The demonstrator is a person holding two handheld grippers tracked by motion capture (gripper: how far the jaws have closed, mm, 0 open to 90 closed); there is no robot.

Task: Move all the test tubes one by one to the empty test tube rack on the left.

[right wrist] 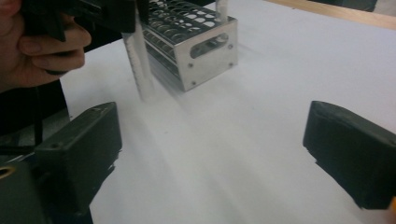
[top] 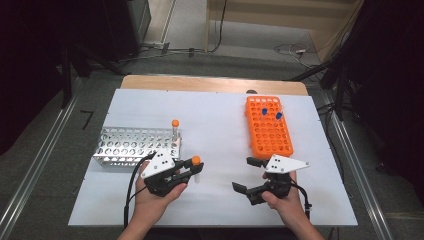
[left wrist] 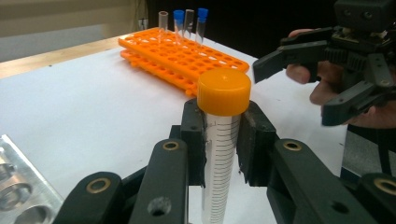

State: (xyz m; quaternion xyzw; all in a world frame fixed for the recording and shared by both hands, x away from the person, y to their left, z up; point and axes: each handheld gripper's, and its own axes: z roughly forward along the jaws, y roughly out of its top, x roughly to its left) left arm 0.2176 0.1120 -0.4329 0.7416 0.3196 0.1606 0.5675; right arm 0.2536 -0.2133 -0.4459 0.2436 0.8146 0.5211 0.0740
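Black tongs (top: 188,168); brass pivot pins; white three-cornered top plates; black trailing cables.

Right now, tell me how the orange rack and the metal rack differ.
The orange rack is bright plastic, low and flat; the metal rack is silver, taller and box-like, with a slot in its end wall. The orange rack sits at the table's far right and holds blue-capped tubes; the metal rack sits at the left and holds one orange-capped tube at its far right corner. Both are grids of round holes standing on the white table.
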